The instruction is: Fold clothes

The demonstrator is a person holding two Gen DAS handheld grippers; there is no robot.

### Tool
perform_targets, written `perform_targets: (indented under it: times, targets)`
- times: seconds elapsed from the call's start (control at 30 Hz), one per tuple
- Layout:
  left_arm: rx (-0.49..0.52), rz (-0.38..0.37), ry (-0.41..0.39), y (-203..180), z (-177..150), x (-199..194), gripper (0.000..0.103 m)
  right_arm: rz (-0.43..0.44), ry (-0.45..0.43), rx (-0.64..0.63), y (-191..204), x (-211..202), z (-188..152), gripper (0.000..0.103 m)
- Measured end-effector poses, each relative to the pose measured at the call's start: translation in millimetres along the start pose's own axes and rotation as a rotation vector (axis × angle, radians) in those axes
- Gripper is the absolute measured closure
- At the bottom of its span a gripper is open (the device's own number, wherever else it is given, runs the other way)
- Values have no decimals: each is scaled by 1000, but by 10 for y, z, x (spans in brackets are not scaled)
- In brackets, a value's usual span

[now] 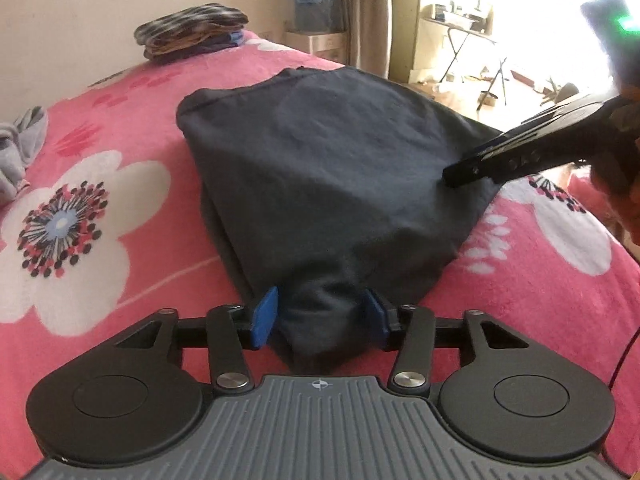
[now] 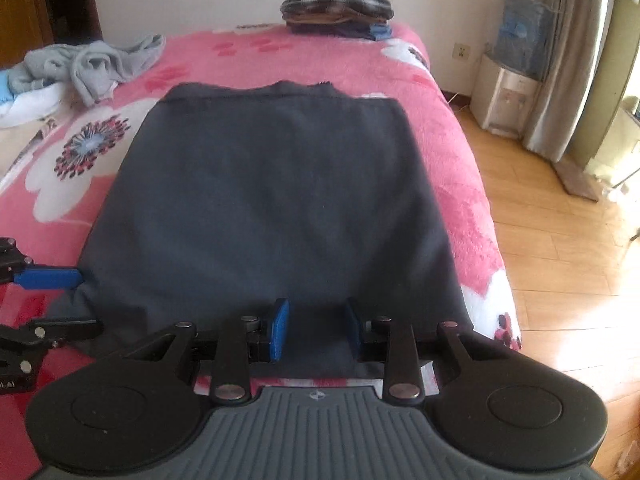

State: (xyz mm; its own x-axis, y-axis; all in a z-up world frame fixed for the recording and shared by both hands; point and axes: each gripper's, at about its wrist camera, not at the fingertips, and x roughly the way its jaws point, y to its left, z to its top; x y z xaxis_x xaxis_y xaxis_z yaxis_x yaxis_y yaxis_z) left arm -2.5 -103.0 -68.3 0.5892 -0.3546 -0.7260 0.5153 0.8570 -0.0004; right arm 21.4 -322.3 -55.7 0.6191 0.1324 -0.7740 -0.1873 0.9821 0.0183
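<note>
1. On the bed (image 2: pixel 460 168), with its pink flowered blanket, I have a dark folded garment (image 2: pixel 276 208) lying flat, its far hem toward the wall.
2. My left tool (image 1: pixel 322 318) has its blue pads (image 1: pixel 265 316) set apart with a bunched near corner of the garment between them; the cloth fills the gap and touches both pads, so I read it as gripped.
3. My right tool (image 2: pixel 316 328) sits at the near edge of the garment, pads apart with the cloth between them. I cannot tell from either view whether they are pressing on it.
4. From the left wrist view I see the right tool coming in from the right, its tip over the garment's right edge.
5. A stack of folded clothes (image 2: pixel 340 10) sits at the far end of the bed.
6. Crumpled grey clothes (image 2: pixel 96 64) lie at the far left, well apart from the garment.
</note>
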Motion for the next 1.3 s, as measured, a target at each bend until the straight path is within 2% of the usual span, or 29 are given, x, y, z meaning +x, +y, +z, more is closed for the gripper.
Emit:
perform_targets:
  times: [0.27, 0.33, 0.43, 0.63, 1.3]
  targets:
    - [-127, -5, -47, 168, 69, -282, 43, 53, -174, 34, 75, -455, 63, 69]
    - [-166, -11, -56, 206, 85, -359, 37, 57, -186, 43, 100, -504, 78, 64]
    - [-201, -7, -59, 253, 102, -444, 31, 61, -197, 74, 112, -543, 88, 63]
    - [-242, 53, -58, 298, 114, -575, 6, 83, -157, 144, 96, -568, 139, 63]
    - [-331, 72, -39, 343, 101, -719, 0, 59, -116, 215, 117, -701, 75, 56]
